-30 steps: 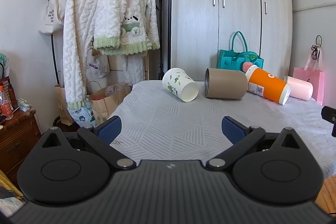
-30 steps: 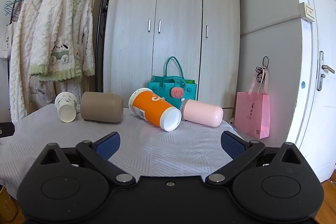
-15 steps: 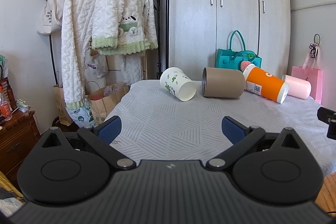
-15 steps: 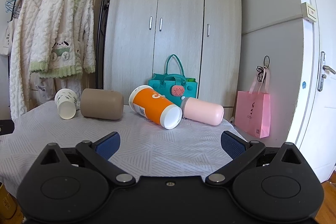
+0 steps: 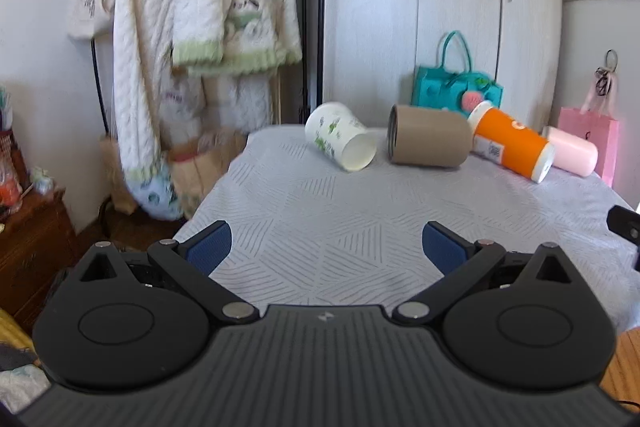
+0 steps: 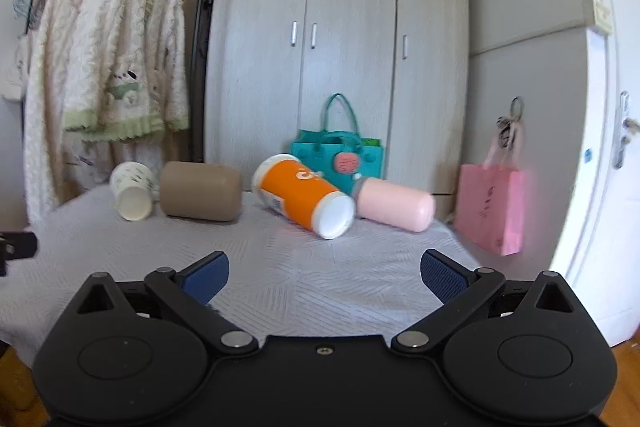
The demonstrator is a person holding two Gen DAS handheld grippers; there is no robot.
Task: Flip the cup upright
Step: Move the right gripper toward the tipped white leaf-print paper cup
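Note:
Several cups lie on their sides in a row at the far edge of the table: a white paper cup with green print [image 5: 340,142] [image 6: 132,191], a tan cup [image 5: 428,141] [image 6: 202,191], an orange cup with a white lid [image 5: 514,146] [image 6: 306,197] and a pink cup [image 5: 572,157] [image 6: 394,204]. My left gripper [image 5: 326,249] is open and empty above the near part of the table, well short of the cups. My right gripper [image 6: 324,277] is open and empty, also short of them.
The table has a grey patterned cloth [image 5: 360,219] [image 6: 280,267]. A teal bag [image 6: 338,157] and a wardrobe [image 6: 340,47] stand behind. A clothes rack with white robes [image 5: 200,27] is at the left. A pink bag [image 6: 492,207] hangs by the door at the right.
Both grippers have moved forward toward the cups and both views are tilted down a little. The cups have not moved. Both grippers stay open.

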